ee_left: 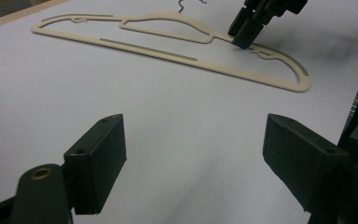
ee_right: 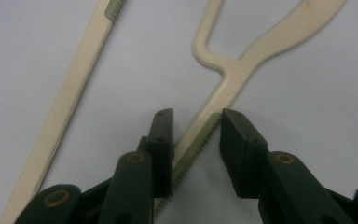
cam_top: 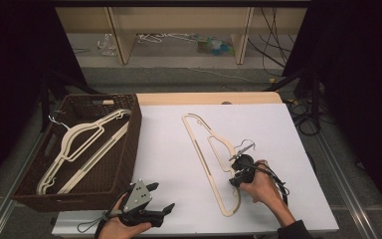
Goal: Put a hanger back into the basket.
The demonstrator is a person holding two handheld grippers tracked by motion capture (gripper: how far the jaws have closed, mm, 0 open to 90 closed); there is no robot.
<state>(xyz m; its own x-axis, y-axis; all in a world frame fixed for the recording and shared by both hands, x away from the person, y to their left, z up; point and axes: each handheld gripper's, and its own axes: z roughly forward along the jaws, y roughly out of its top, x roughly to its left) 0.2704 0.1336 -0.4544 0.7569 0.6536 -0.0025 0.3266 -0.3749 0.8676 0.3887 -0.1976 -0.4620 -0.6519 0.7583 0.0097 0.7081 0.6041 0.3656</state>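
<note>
Hanger (cam_top: 210, 159), cream plastic with wire hook, flat on white table (cam_top: 169, 164); no readable lettering. Right gripper (cam_top: 238, 175): jaws closed on hanger's ribbed shoulder arm. Left gripper (cam_top: 163, 199): jaws spread wide, nothing between them, near table's front edge. Wicker basket (cam_top: 129, 144), dark brown, at table's left, containing two more cream hangers (cam_top: 79, 144).

You face a white tabletop (cam_top: 179, 164) on a grey floor (cam_top: 179, 74); beyond it stands a pale wooden shelf unit (cam_top: 124, 35), cables (cam_top: 273, 45) trailing, dark curtains either side.
</note>
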